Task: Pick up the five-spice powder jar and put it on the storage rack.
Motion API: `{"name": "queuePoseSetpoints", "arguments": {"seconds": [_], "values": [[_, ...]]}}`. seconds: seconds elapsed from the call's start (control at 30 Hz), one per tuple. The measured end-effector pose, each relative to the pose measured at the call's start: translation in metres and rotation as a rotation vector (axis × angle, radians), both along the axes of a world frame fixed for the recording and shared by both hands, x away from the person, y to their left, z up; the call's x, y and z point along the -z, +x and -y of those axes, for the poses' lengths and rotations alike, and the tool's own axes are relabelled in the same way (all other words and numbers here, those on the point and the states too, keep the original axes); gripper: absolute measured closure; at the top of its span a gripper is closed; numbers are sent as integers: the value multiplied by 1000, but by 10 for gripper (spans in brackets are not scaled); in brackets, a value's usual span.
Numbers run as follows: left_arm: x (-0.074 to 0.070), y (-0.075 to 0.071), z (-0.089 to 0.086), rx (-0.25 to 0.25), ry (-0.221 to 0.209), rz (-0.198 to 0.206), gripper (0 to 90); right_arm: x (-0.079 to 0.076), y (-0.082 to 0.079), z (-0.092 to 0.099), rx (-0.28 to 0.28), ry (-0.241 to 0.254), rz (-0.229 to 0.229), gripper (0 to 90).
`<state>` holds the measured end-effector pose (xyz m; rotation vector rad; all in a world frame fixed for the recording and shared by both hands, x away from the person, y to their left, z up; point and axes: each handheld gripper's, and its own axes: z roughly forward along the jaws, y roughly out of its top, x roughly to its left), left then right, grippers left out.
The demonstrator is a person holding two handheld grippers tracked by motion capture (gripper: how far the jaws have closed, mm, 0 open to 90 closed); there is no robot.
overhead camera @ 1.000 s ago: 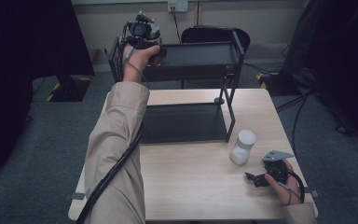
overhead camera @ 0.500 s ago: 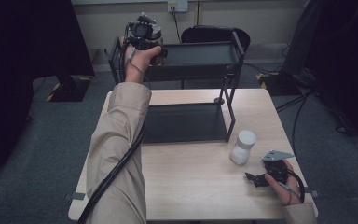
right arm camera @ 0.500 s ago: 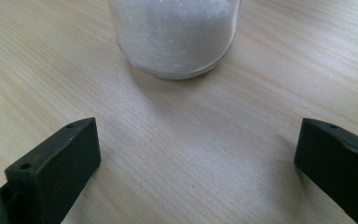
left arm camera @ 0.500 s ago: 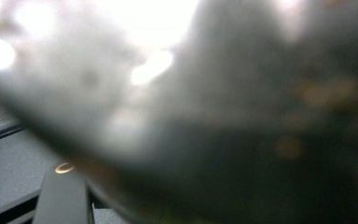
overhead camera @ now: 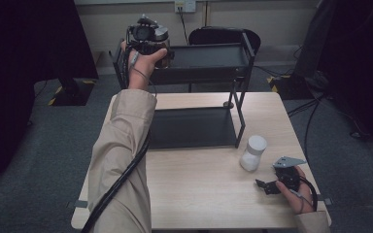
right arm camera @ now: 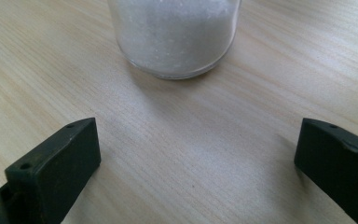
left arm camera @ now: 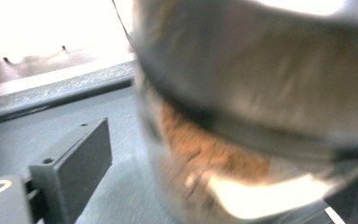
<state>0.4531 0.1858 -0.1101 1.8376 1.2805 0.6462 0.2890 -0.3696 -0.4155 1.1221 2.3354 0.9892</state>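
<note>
Left gripper (overhead camera: 148,46) jaws just opened, apparently releasing a brown-filled jar (left arm camera: 261,116) onto the shelf (overhead camera: 209,56); right gripper (right arm camera: 196,163) open before white jar (right arm camera: 175,35)

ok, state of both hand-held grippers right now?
Left hand-held gripper: at the top shelf, jaws just opened, off the jar of brown powder.
Right hand-held gripper: open, empty, facing the white jar.

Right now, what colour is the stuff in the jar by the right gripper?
White, grainy powder in the jar; right gripper view shows it best.
</note>
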Motion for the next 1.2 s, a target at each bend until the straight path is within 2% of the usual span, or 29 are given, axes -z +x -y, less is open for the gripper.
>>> {"name": "queuePoseSetpoints", "arguments": {"seconds": [0.23, 0.3, 0.37, 0.47, 0.7, 0.83, 0.87, 0.97, 1.03, 1.2], "values": [[4, -18, -11, 0, -40, 32, 13, 0, 0, 0, 1, 1, 0, 0], [5, -23, -14, 15, -37, 38, 13, 0, 0, 0, 1, 0, 0, 0], [6, -28, -15, 7, -42, 40, 11, 0, 0, 0, 2, 1, 0, 0], [8, -33, -20, 33, -57, 40, 16, 0, 0, 0, 2, 1, 0, 0], [21, -45, -26, 50, -95, 48, 21, 0, -1, -1, 3, 1, 0, 0], [31, -50, -27, 65, -103, 49, 22, 0, -1, -1, 3, 1, 0, 0], [36, -54, -26, 65, -96, 73, 19, 0, -1, -1, 3, 1, 0, 0], [42, -61, -24, 67, -89, 110, 20, 0, -1, -1, 3, 1, 0, 0], [46, -65, -26, 70, -109, 127, 20, 0, -1, -1, 3, 1, 0, 0], [50, -70, -26, 108, -122, 107, 20, 0, -1, -1, 3, 1, 0, 0]]}}
